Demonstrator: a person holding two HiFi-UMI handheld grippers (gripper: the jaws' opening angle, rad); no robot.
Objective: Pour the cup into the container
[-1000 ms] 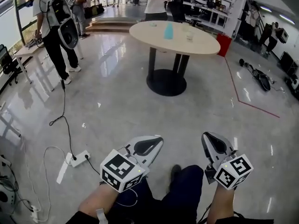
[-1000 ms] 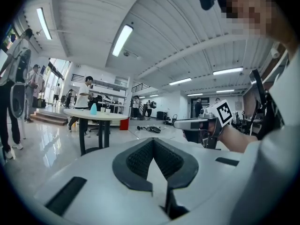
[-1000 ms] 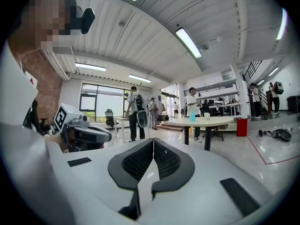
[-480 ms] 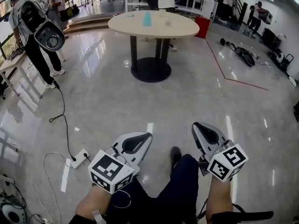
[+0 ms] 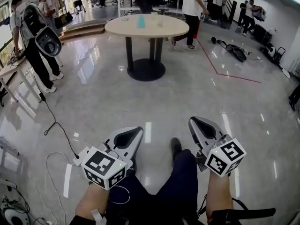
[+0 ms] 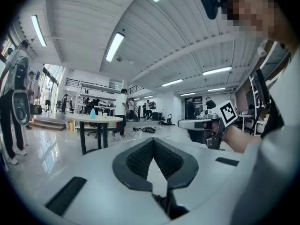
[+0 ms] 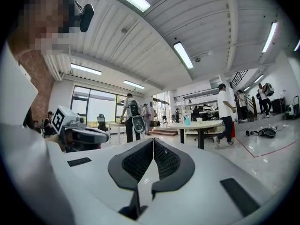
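**Left claw** [image 5: 136,131]: jaws are lying together with nothing between them. It is hanging low over the floor and pointing roughly level.

**Right claw** [image 5: 193,122]: jaws are likewise meeting and gripping nothing.

**Round desk** [image 5: 173,29]: it is standing well ahead, carrying a blue vessel [image 5: 141,22] and a clear vessel [image 5: 160,20] near each other. Which is the cup, which the container, and what either is holding is too small to tell.

**Reading:** both claws are hanging empty, well apart from the desk. That is fitting a pour to come as well as one over.

**Handling note:** crossing this floor is calling for level, separated claws, steering clear of the cable [image 5: 49,121] and the person in white [image 5: 192,3] beside the desk.
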